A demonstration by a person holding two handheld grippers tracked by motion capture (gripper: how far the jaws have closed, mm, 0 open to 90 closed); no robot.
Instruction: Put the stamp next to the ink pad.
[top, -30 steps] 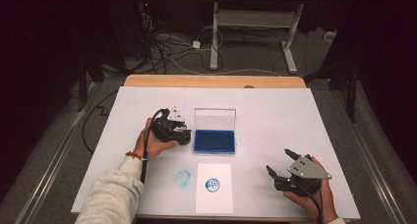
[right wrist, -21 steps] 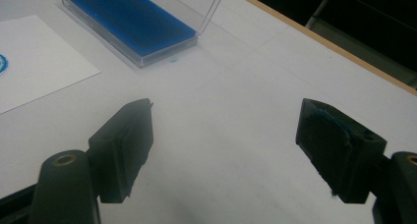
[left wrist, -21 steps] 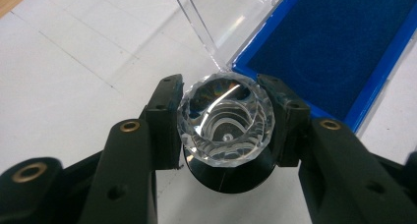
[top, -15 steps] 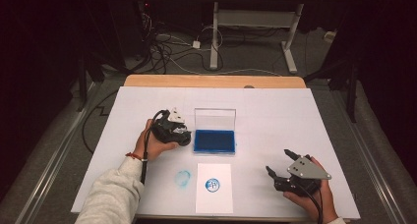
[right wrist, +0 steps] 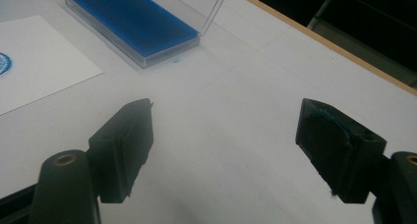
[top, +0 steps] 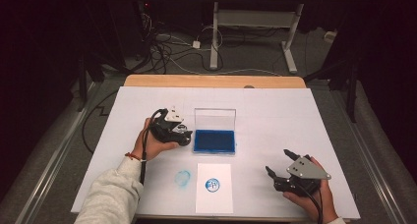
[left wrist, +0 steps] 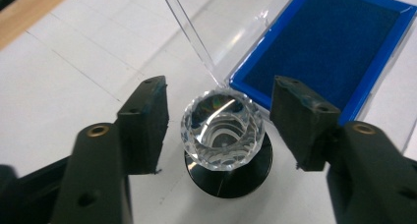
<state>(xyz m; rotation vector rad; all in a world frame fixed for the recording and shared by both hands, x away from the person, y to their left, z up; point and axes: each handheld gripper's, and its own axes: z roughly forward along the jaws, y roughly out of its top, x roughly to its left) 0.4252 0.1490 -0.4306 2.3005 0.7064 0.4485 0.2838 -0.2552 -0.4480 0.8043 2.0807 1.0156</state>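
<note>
A stamp (left wrist: 221, 135) with a faceted clear knob and a round black base stands upright on the white table, just left of the blue ink pad (top: 214, 140). My left gripper (top: 185, 135) sits around it. Its jaws have just been opening, and both pads (left wrist: 147, 123) now stand clear of the knob with a gap on each side. The pad's clear lid (top: 215, 118) is tipped up behind it. A white sheet (top: 214, 194) at the front edge bears a round blue print (top: 212, 185). My right gripper (top: 276, 161) rests open at the front right with nothing between its jaws (right wrist: 223, 135).
A faint blue smudge (top: 183, 177) marks the table left of the sheet. The ink pad (right wrist: 133, 20) and the sheet (right wrist: 34, 62) lie far to the left in the right gripper view. The wooden table edge (top: 211, 81) runs along the back, with cables on the floor beyond.
</note>
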